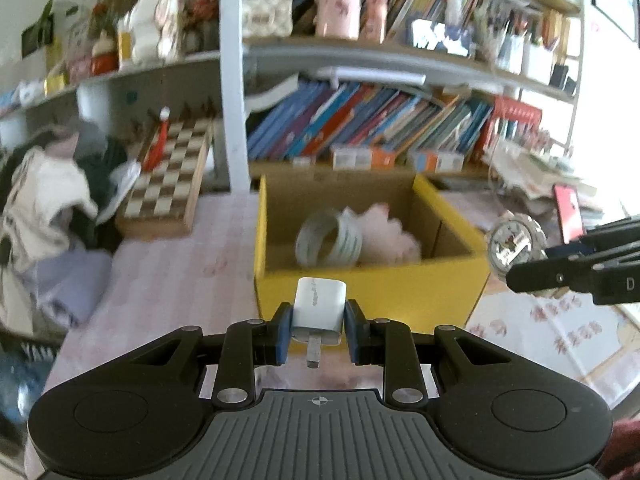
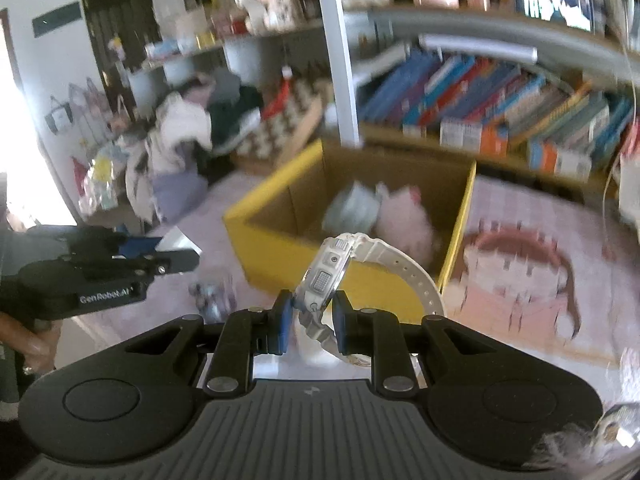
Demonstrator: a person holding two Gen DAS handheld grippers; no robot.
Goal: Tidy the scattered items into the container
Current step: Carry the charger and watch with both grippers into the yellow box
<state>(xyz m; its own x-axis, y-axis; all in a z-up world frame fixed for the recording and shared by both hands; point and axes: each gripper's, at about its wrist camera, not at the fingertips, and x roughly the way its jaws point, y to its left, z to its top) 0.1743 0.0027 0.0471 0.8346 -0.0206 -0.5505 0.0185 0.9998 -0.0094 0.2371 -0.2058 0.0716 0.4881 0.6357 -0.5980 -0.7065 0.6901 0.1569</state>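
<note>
A white charger [image 1: 319,305] was gripped by the left tool [image 1: 319,334], a white watch [image 2: 326,280] by the right tool [image 2: 309,320]; the yellow box [image 1: 372,300] lay at twelve o'clock on a pink-clothed counter [image 1: 168,280], bookshelves [image 1: 380,120] behind.

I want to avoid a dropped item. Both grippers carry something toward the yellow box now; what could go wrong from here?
1. The right gripper pinches the white watch only at its case edge; the loose strap could swing and let it slip.
2. The left gripper holds the white charger by its lower part, in front of the box; it might strike the near wall.
3. Both grippers approach one box, so they may collide.
</note>
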